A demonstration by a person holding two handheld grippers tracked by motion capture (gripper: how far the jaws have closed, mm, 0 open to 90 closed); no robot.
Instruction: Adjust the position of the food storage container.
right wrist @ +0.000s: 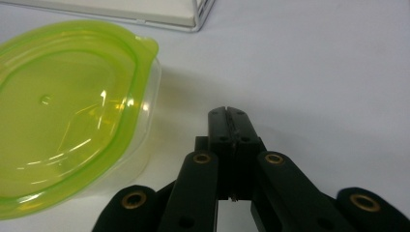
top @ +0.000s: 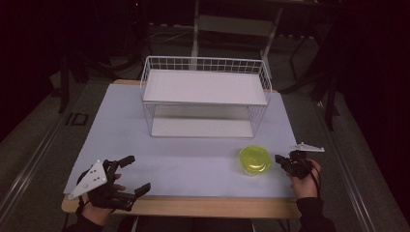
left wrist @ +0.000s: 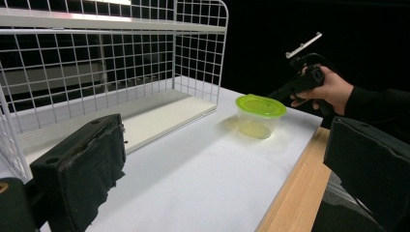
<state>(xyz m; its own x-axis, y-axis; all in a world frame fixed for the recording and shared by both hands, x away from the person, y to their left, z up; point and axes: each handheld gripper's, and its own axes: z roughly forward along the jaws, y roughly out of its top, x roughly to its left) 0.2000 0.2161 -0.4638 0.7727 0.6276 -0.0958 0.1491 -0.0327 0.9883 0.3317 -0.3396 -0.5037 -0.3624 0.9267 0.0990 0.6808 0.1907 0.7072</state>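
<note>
A small clear plastic tub with a lime-green snap lid point(top: 254, 160) sits on the pale blue-grey surface point(top: 183, 154), toward the near right, in front of the right end of a white two-tier wire rack point(top: 205, 94) and well apart from it. The lid looks seated all round, though the far rim cannot be checked from here.

The right gripper point(top: 285, 162) hangs just beside the tub on its right, its jaws pressed together with nothing between them, tips pointing toward the tub. From the right gripper view the shut tips point(right wrist: 227, 116) sit low, next to the tub's clear wall point(right wrist: 140, 145), close but apparently not touching. The left gripper point(top: 135, 175) rests near the front left corner, jaws spread wide and empty, well away from everything.

The risk I'd judge most likely is a shove. The tub looks light and apparently empty, on a smooth surface, so closed jaws nudging its side could skid it toward the rack or tip it instead of gripping it. They would need to part first. A pinch on the lid's thin lip point(right wrist: 147, 46) alone might pop the lid off or let the tub slip. The front wooden edge point(top: 193, 205) is not far behind, so a pull toward the person could also carry the tub off.
</note>
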